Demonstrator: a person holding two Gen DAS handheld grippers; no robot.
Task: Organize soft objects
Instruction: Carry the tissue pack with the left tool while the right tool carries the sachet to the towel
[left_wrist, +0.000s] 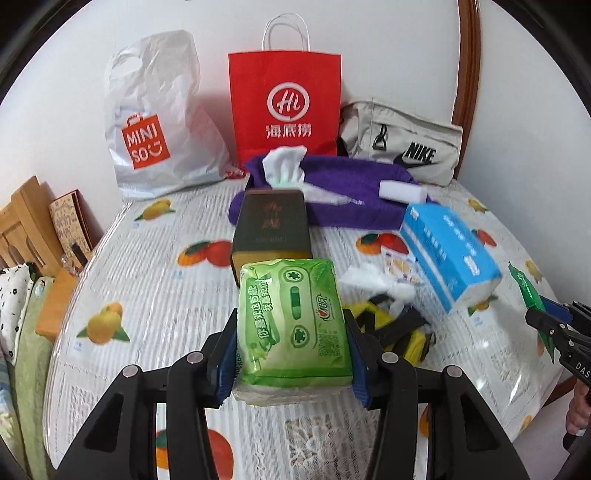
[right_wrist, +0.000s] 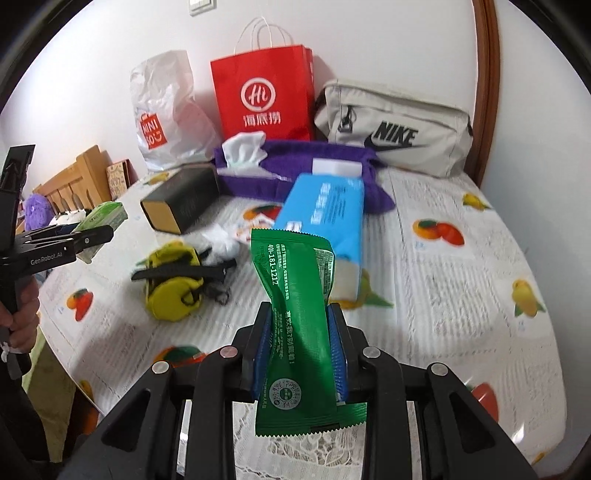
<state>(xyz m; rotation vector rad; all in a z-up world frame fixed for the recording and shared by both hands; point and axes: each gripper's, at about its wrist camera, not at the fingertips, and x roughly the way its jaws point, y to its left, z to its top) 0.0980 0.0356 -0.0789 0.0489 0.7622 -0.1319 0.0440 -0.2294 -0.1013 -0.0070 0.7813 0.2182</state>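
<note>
My left gripper (left_wrist: 291, 332) is shut on a light green tissue pack (left_wrist: 293, 325), held above the table; the same pack (right_wrist: 103, 218) shows at the left of the right wrist view. My right gripper (right_wrist: 301, 328) is shut on a dark green sachet (right_wrist: 299, 314), which sticks up between the blue pads; its tip (left_wrist: 528, 291) shows at the right edge of the left wrist view. On the table lie a blue tissue pack (left_wrist: 448, 254), a dark tissue box (left_wrist: 271, 229) with white tissue sticking out, a purple towel (left_wrist: 340, 192) and a yellow pouch (right_wrist: 173, 284).
Against the wall stand a white plastic bag (left_wrist: 159, 122), a red paper bag (left_wrist: 286, 103) and a beige waist bag (right_wrist: 399, 129). A white sponge block (left_wrist: 402, 192) lies on the towel. Crumpled white tissue (left_wrist: 373, 280) sits by the pouch. Wooden furniture (left_wrist: 26, 221) is left of the fruit-print table.
</note>
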